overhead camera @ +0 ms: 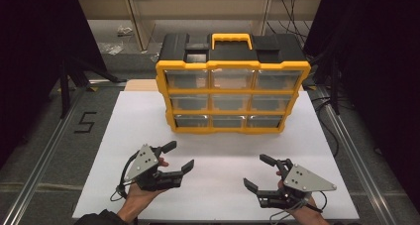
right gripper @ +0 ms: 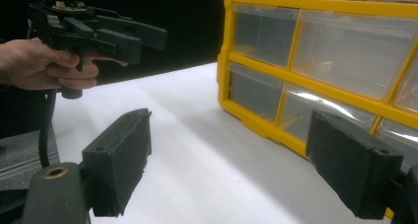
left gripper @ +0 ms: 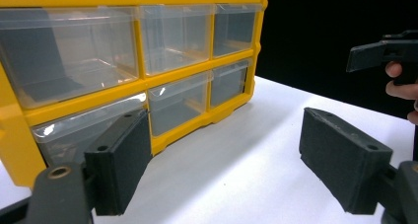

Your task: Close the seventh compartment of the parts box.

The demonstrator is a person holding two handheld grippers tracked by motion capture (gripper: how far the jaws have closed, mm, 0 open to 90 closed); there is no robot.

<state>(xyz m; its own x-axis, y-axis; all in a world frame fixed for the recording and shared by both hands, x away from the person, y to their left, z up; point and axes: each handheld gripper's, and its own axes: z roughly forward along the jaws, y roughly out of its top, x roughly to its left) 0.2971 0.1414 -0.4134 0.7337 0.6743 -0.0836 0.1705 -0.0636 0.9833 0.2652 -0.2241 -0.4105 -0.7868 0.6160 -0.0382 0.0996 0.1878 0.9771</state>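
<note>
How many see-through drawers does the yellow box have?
9 drawers in the yellow box, in three rows of three: top row, middle row and bottom row. All face the person; none looks hidden.

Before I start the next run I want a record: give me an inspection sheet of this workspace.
Surface: white tabletop, bare in front.
Job's things: yellow drawer organizer upright, nine clear drawers shut, contents not discernible.
Clutter: nothing seen.
Grippers: left tool and right tool open, holding nothing, apart from the organizer.
Cables: one trails from each tool toward the near edge.
Surroundings: metal rails, grey floor marked 5, dark drapes.
</note>
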